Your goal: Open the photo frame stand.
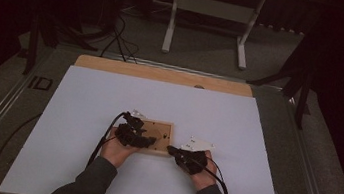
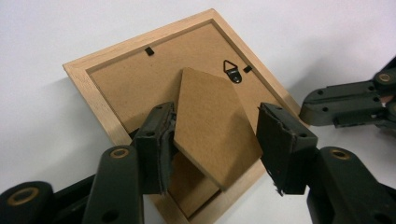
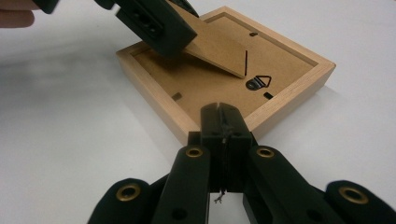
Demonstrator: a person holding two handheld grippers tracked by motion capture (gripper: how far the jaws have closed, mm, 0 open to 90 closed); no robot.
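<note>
1. The picture frame (image 1: 155, 136) lay face down on the white table (image 1: 82, 115), a bit nearer the person than the middle, between the two hands; its wooden border and brown backing board (image 2: 135, 88) faced up.
2. Progress, as a guess: the work looked like getting the easel stand (image 2: 212, 126) up off the back; that flap was already lifted and tilted away from the backing, hinged near the triangular hanger (image 3: 259, 82); so the swing-out seemed partly done, and what was left was probably propping it fully and standing the frame up.
3. The little black tabs (image 2: 149, 51) along the inner edge looked untouched, so the back seemed closed.
4. Left tongs (image 2: 212, 140): spread partway, one jaw on each side of the raised stand; the pads looked slightly clear of its edges rather than squeezing, so straddling it, not pinching.
5. Right tongs (image 3: 223, 122): jaws pressed together with nothing between them; the tips sat right at the frame's near edge, apparently bracing it; whether they really touched the wood was hard to call.
</note>
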